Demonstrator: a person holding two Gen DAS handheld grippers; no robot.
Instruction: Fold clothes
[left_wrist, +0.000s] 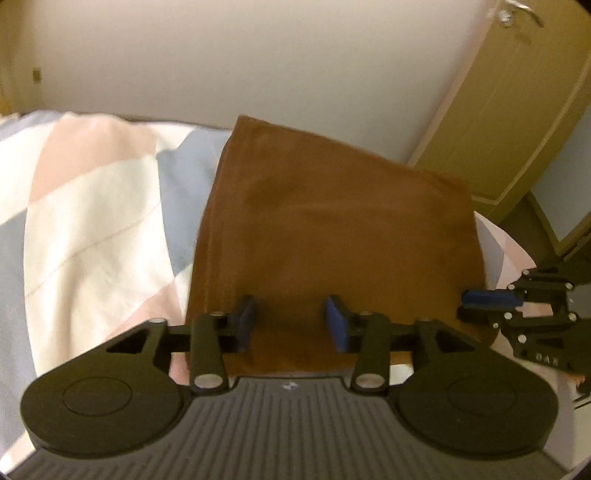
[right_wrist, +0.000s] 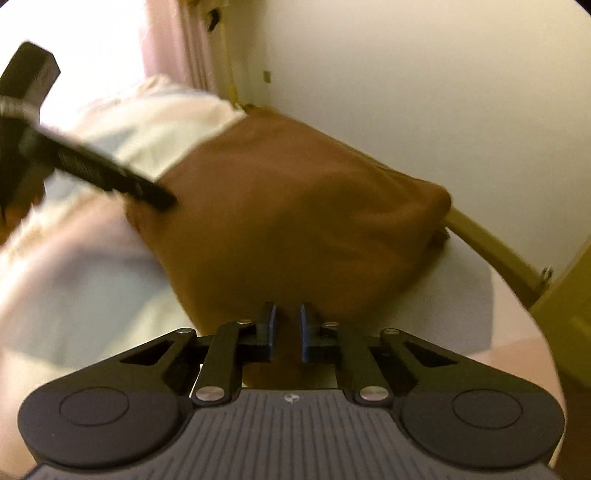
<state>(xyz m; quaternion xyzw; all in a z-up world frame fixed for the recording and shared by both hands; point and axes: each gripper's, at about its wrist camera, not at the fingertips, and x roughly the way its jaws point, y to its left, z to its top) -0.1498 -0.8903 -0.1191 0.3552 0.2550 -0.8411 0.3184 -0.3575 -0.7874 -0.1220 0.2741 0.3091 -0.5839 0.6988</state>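
A brown garment (left_wrist: 325, 229) lies folded on the bed, its near edge under both tools. My left gripper (left_wrist: 291, 322) is open, and its blue pads (left_wrist: 245, 319) straddle that near edge without pinching it. My right gripper (right_wrist: 288, 326) has its jaws close together with brown cloth (right_wrist: 288, 221) between them, at the garment's near right corner. In the left wrist view the right gripper (left_wrist: 480, 301) comes in from the right edge. The right wrist view is blurred by motion.
The bed is covered by a sheet (left_wrist: 92, 206) patterned in pink, cream and blue. Behind the bed is a pale wall (left_wrist: 221, 66), and a yellowish door (left_wrist: 517, 110) stands at the right. The left tool's black frame (right_wrist: 92, 170) crosses the upper left of the right wrist view.
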